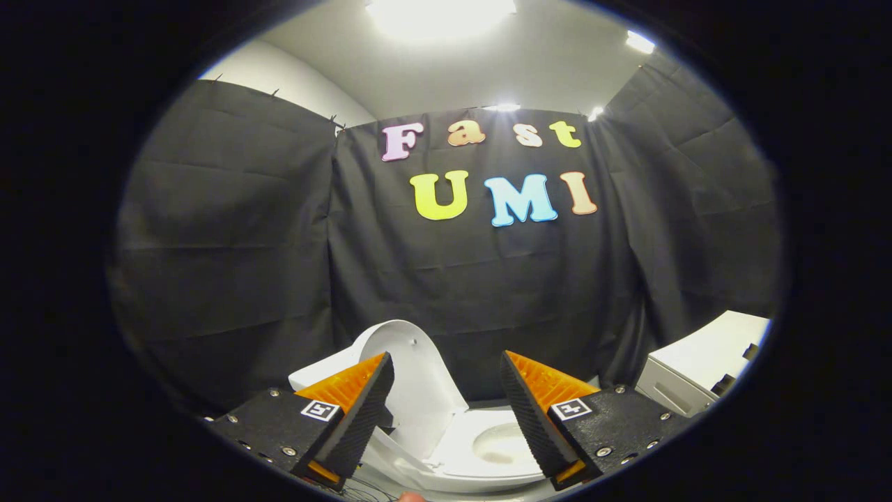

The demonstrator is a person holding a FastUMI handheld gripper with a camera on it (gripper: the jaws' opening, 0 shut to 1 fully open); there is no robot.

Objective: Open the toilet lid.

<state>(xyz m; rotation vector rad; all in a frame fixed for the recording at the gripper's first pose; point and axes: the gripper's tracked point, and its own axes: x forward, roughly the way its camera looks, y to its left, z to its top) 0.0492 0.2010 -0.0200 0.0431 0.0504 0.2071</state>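
The gripper (446, 390) is hovering with its fingers spread wide, gripping nothing. Beyond them the white, rounded, glossy plastic toilet lid (411, 376) is standing raised above the white toilet bowl (498, 443). It is probably light, stiff and slippery; its free rim looks easiest to hold.

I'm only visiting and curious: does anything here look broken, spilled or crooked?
Nothing stands out. The white plastic toilet lid stands raised, the white toilet bowl looks clean, and the tongs hang open, touching nothing.

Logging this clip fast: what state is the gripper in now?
Gripper: open, jaws spread apart and holding nothing; raised toilet lid shows beyond them.
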